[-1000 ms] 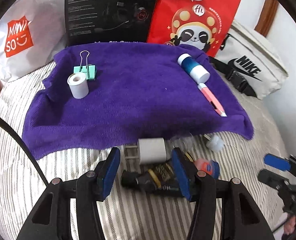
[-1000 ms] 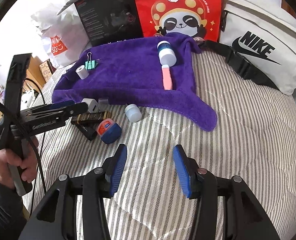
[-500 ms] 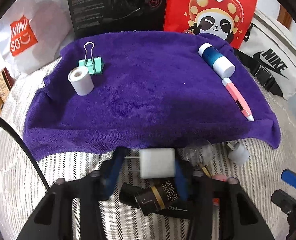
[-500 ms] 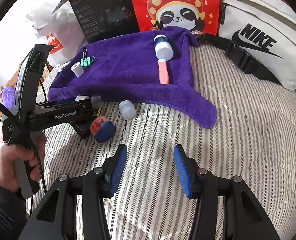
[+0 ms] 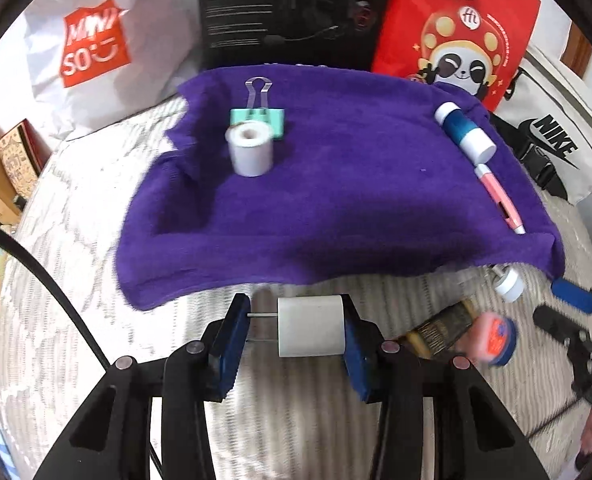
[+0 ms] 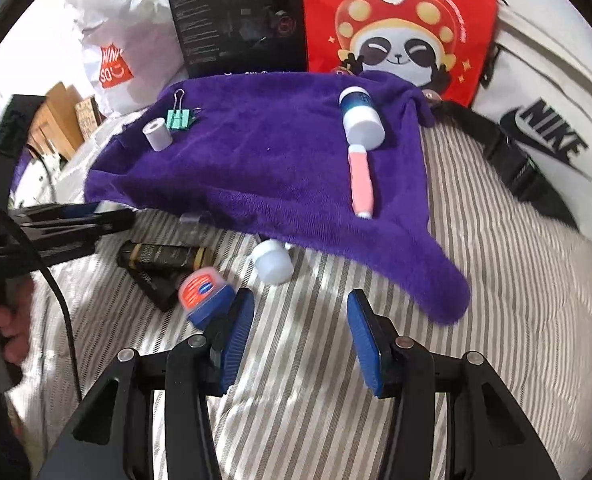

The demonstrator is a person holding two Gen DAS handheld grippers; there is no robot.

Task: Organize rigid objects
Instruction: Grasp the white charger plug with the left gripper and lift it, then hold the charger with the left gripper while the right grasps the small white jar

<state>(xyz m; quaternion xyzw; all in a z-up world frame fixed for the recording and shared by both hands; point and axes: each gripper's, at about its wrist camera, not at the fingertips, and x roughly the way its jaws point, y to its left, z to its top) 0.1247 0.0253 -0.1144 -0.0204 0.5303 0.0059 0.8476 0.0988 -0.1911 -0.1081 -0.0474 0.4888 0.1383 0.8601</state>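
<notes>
- Four items already lie on the towel in the upper frame.
- Left gripper clamps the charger; right gripper gapes empty.
- Jar, cap and dark tube wait below it.

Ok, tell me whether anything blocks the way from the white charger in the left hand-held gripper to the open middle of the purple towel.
Nothing visible does. The white charger sits between the left hand-held gripper pads, just short of the purple towel. The towel's middle is bare; the tape roll and pink pen lie off to the sides.
</notes>
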